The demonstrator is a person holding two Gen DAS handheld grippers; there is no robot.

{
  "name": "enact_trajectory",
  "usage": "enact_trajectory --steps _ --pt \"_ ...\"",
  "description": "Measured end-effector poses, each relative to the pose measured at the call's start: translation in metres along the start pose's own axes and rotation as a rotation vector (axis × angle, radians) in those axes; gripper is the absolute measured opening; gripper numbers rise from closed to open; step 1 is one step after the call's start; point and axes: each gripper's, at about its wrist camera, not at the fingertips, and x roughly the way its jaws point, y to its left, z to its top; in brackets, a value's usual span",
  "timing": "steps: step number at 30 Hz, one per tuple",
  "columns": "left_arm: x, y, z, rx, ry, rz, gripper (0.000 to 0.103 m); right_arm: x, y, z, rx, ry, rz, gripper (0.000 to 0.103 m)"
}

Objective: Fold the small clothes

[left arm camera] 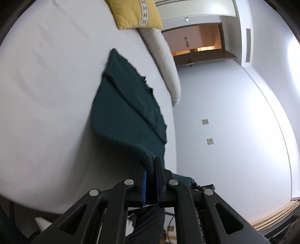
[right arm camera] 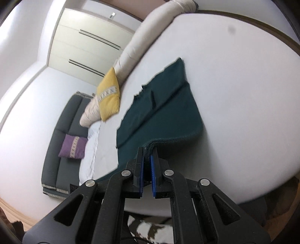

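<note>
A dark green garment (left arm camera: pixel 127 105) lies spread on the white bed (left arm camera: pixel 46 93), with its near hem lifted. My left gripper (left arm camera: pixel 151 169) is shut on one near corner of the hem. In the right wrist view the same garment (right arm camera: pixel 161 107) stretches away over the white bed (right arm camera: pixel 234 93). My right gripper (right arm camera: pixel 148 152) is shut on the other near corner of the hem. Both views are tilted. The far edge of the garment rests on the bed.
A yellow cushion (left arm camera: pixel 136 13) and a long beige bolster (left arm camera: pixel 163 62) lie at the head of the bed. In the right wrist view, a dark grey sofa (right arm camera: pixel 61 131) with a purple cushion (right arm camera: pixel 73 144) stands beside the bed, before white wardrobes (right arm camera: pixel 88 48).
</note>
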Motion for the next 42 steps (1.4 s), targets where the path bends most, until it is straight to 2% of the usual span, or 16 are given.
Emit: enact_trajectory --steps 7,16,19,26,34,42 --pt "0.016 -0.020 0.045 0.037 -0.054 -0.012 0.008 0.023 0.020 0.047 -0.017 -0.055 0.007 0.005" --pt "0.046 -0.037 0.106 0.096 -0.099 0.004 0.008 0.072 0.034 0.112 -0.020 -0.116 -0.039 0.005" --pt "0.063 -0.034 0.124 0.089 -0.111 0.013 0.008 0.094 0.034 0.132 -0.003 -0.125 -0.047 0.005" --pt "0.110 -0.016 0.174 0.086 -0.116 0.104 0.008 0.143 0.027 0.171 0.010 -0.142 -0.090 0.005" --pt "0.160 0.000 0.228 0.066 -0.125 0.165 0.008 0.210 0.006 0.218 0.030 -0.146 -0.163 0.005" --pt "0.198 0.026 0.256 0.030 -0.108 0.220 0.008 0.262 -0.030 0.245 0.085 -0.133 -0.210 0.005"
